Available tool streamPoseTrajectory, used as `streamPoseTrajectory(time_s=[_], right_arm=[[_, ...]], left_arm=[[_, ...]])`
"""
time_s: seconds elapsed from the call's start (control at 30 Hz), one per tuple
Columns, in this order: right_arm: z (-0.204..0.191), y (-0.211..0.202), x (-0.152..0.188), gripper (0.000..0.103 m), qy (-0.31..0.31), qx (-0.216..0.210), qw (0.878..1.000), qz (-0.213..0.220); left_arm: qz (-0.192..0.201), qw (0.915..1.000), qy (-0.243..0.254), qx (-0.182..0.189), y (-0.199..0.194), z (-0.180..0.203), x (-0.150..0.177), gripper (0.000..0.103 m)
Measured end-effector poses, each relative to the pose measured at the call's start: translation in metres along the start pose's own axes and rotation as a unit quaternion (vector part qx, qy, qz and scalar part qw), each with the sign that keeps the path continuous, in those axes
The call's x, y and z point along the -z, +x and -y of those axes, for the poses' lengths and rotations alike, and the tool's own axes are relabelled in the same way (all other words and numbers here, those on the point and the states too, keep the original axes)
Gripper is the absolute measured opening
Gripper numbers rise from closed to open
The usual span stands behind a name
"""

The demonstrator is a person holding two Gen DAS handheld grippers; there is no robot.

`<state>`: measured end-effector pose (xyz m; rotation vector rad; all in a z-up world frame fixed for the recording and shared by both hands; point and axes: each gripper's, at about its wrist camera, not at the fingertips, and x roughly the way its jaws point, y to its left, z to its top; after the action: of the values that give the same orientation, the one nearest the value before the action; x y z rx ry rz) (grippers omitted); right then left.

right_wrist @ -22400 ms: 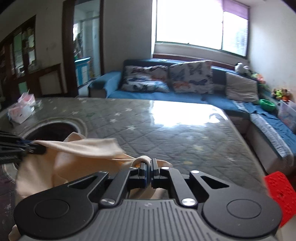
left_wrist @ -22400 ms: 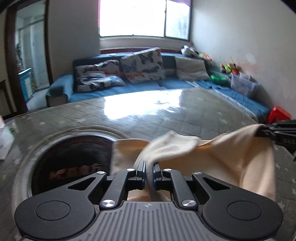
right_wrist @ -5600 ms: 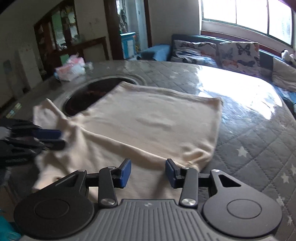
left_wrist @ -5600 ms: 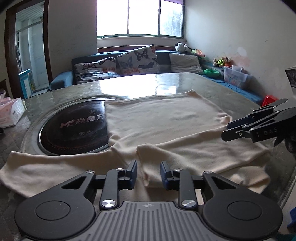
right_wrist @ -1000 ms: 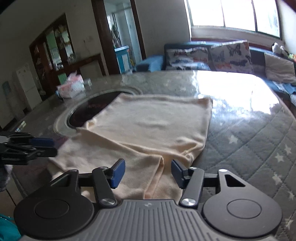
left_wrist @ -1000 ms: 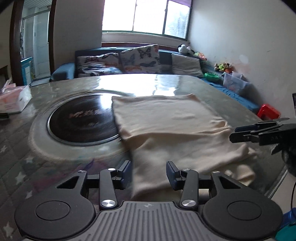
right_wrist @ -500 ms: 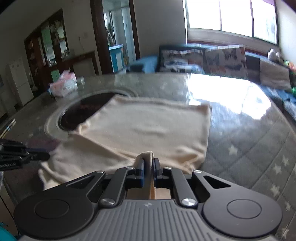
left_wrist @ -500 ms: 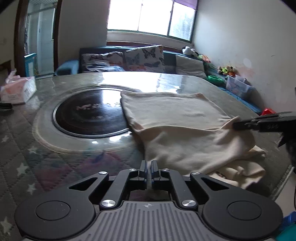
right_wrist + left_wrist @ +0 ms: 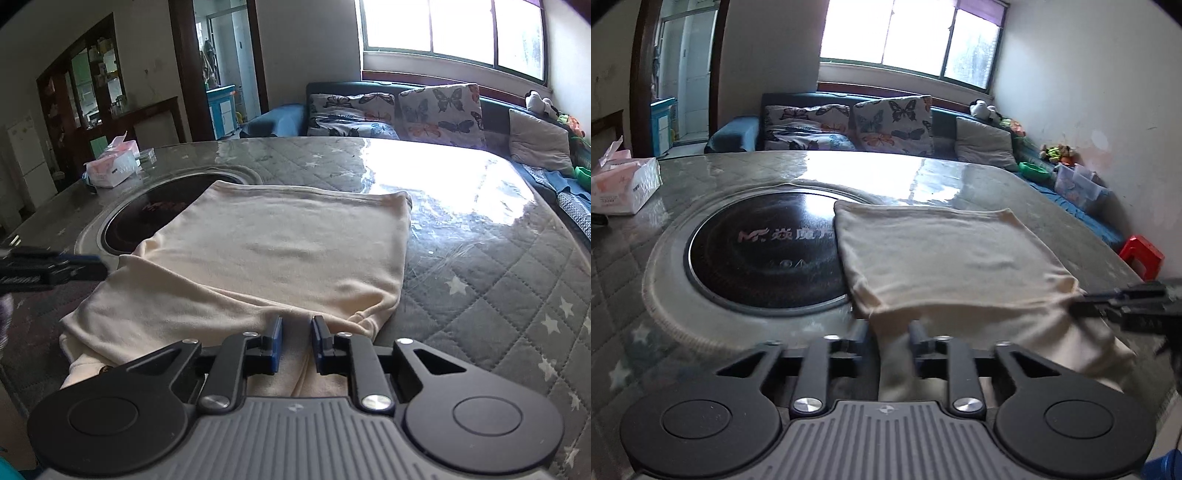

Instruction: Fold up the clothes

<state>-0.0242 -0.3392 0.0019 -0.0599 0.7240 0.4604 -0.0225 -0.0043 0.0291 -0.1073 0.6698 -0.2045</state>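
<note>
I had the cream garment [image 9: 280, 254] spread on the table [image 9: 480, 266], its near edge folded over. Both the left gripper [image 9: 892, 338] and the right gripper [image 9: 296, 341] were opening, cloth lying loose between their jaws, to release the finished fold.

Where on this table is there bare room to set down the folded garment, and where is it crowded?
Free: the glossy stretch of table beyond the cream garment toward the sofa, and the quilted strip right of it. Crowded: the near edge, where both hand-held grippers, left and right, are opening around cloth; the tissue box sits beyond the round cooktop.
</note>
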Motion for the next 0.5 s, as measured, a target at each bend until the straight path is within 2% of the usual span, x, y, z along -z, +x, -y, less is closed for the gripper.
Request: streamPoseTrajectory(time_s=[0.13,0.2,0.23,0.37,0.5], right_arm=[[0.000,0.002,0.002,0.016,0.000,-0.004,1.000,-0.003],[0.000,0.002,0.002,0.016,0.000,-0.004,1.000,0.000],[0.000,0.001,0.002,0.016,-0.001,-0.003,1.000,0.002],[0.000,0.000,0.002,0.009,-0.004,-0.001,1.000,0.011],[0.001,0.005,0.004,0.009,-0.004,0.002,1.000,0.005]], left_arm=[[-0.006,1.0000,-0.008,-0.002,0.015,0.002,-0.003,0.037],[-0.006,0.9998,-0.019,0.002,0.017,-0.003,-0.002,0.018],[-0.003,0.9998,-0.020,0.000,0.016,-0.004,-0.001,0.016],[0.010,0.9998,-0.015,-0.010,0.012,-0.006,0.002,0.013],[0.010,0.9997,-0.016,-0.013,0.013,-0.004,0.003,0.013]])
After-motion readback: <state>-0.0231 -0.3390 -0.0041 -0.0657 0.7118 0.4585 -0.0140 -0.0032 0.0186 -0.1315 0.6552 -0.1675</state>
